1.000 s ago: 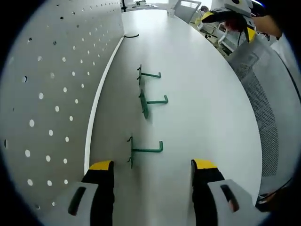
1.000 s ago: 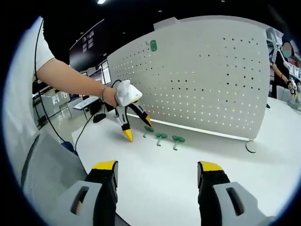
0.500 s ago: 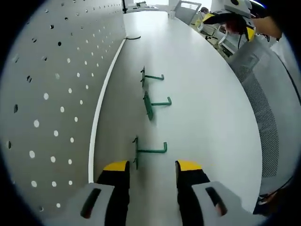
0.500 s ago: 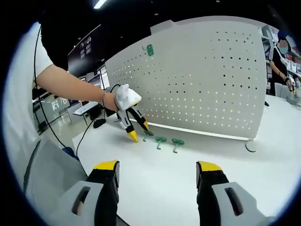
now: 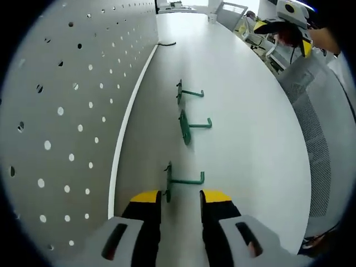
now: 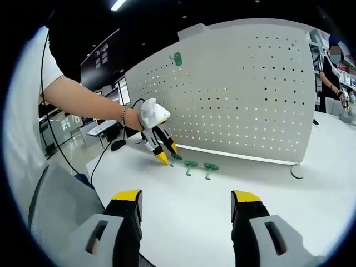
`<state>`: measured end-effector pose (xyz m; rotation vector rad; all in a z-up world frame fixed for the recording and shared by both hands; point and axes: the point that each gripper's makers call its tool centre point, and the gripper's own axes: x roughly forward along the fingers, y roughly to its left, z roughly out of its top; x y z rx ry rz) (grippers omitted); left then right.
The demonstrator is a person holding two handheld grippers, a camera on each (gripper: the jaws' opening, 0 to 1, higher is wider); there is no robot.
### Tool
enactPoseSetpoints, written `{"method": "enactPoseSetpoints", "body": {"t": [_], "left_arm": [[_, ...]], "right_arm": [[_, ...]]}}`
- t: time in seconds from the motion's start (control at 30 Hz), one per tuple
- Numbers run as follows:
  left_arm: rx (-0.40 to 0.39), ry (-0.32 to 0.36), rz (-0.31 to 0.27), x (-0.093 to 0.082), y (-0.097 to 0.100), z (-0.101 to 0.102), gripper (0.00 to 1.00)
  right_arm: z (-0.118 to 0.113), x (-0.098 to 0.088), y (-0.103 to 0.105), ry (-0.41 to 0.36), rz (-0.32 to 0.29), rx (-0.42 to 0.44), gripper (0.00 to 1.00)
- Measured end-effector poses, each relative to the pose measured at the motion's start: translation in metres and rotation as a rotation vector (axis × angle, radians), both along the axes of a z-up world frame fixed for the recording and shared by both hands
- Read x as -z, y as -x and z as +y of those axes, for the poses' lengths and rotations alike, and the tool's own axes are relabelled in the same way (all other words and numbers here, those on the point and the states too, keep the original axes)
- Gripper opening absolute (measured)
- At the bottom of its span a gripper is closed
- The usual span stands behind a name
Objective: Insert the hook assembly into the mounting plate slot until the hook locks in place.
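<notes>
You are at the very start: none of the three green hooks on the table (image 5: pixel 250 139) is in a grip yet, and one hook (image 6: pixel 177 57) already hangs high on the pegboard (image 6: pixel 250 94), so picking, carrying and locking in are all left to do, as far as the scene lets me judge.

Your left gripper (image 5: pixel 181 196) has its jaws narrowed but not closed, with nothing between them. The near hook (image 5: pixel 179 180) lies flat on the table just beyond the yellow tips: its back plate sits just past your left jaw tip, and its arm runs right, across the gap, to an upturned end beyond the right jaw tip. It looks apart from both tips, though only just. The middle hook (image 5: pixel 189 125) and far hook (image 5: pixel 186 92) lie in a row further along the table, parallel to the pegboard's foot.

Your right gripper (image 6: pixel 184 196) hangs well back from the board, jaws wide apart and empty. From there you can see the left gripper pointing down at the left end of the hook row.

To my eye, you need a slight push forward before you close on the near hook.
</notes>
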<state>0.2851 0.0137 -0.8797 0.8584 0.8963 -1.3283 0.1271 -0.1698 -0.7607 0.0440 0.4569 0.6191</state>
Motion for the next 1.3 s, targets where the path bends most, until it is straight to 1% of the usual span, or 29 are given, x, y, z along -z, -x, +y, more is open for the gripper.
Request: {"method": "enactPoseSetpoints", "body": {"t": [0.37, 0.4, 0.47, 0.5, 0.73, 1.3], "left_arm": [[-0.060, -0.006, -0.010, 0.0004, -0.0067, -0.0016, 0.15], [-0.065, -0.005, -0.008, 0.0004, -0.0065, -0.0018, 0.14], [-0.064, -0.009, -0.016, 0.0009, -0.0076, -0.0011, 0.07], [-0.065, -0.013, -0.020, 0.0012, -0.0082, -0.0006, 0.06], [-0.099, -0.012, -0.018, 0.0010, -0.0091, -0.0007, 0.04], [-0.093, -0.007, -0.017, 0.0015, -0.0093, -0.0002, 0.03]], "right_arm": [[-0.0023, -0.0029, -0.0024, -0.005, -0.009, 0.010, 0.61], [-0.0028, -0.0032, -0.0027, -0.007, -0.009, 0.012, 0.61], [-0.0033, -0.0034, -0.0028, -0.006, -0.010, 0.015, 0.61], [-0.0032, -0.0035, -0.0027, -0.008, -0.010, 0.015, 0.61], [-0.0037, -0.0045, -0.0026, -0.007, -0.012, 0.017, 0.61], [-0.0042, -0.0015, 0.0001, -0.010, -0.005, 0.021, 0.61]]}}
